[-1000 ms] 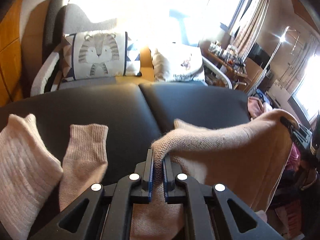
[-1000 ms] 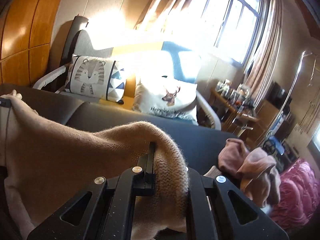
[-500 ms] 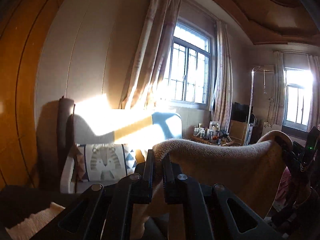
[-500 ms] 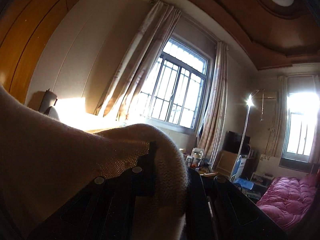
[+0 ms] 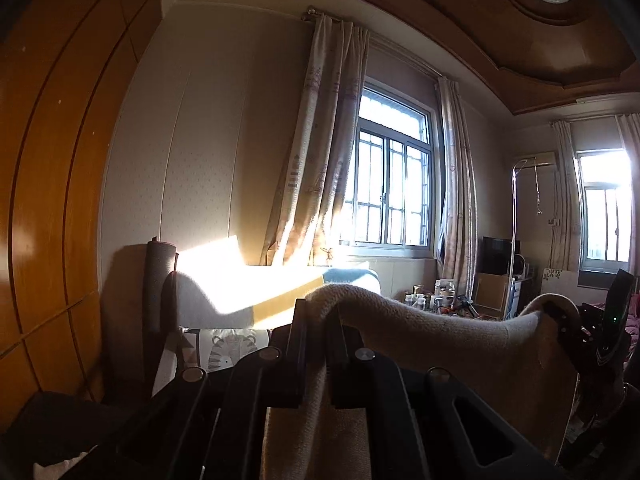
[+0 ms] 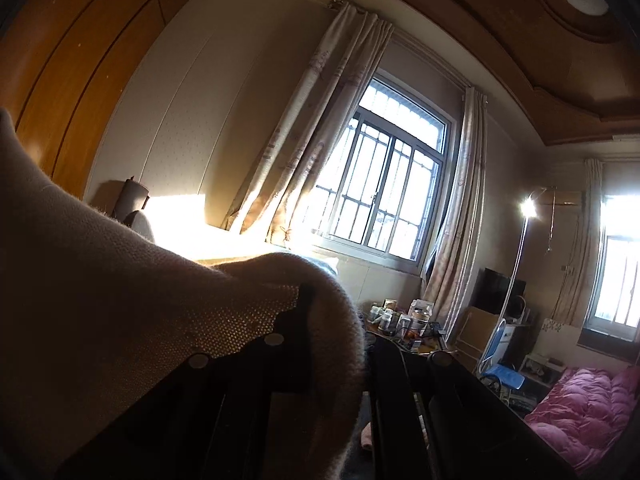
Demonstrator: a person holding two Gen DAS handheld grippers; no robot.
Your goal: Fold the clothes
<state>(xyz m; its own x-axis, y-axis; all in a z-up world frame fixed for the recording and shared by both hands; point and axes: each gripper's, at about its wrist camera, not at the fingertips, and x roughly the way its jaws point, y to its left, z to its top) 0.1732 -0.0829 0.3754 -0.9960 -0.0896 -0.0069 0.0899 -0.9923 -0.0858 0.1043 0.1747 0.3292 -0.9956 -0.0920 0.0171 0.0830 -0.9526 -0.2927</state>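
A beige knitted garment [image 5: 452, 344] hangs in the air, stretched between both grippers. My left gripper [image 5: 318, 320] is shut on one top corner of it, and the cloth drapes down between and over its fingers. In the left wrist view the right gripper [image 5: 560, 316] shows at the far right, pinching the other corner. In the right wrist view my right gripper [image 6: 320, 320] is shut on the beige garment [image 6: 120, 280], which covers the left finger and fills the lower left. Both grippers point level, toward the window wall.
A sunlit sofa [image 5: 248, 292] with a tiger cushion [image 5: 224, 350] stands below the barred window [image 5: 388, 188]. A cluttered side table [image 6: 404, 324], a folding chair [image 6: 500, 364] and a pink quilt [image 6: 588, 408] lie to the right. A white knitted piece [image 5: 60, 466] lies at the lower left.
Both grippers rose and tilted up from looking down at the dark sofa seat to pointing level at the window wall, lifting the beige garment. Both grips held.
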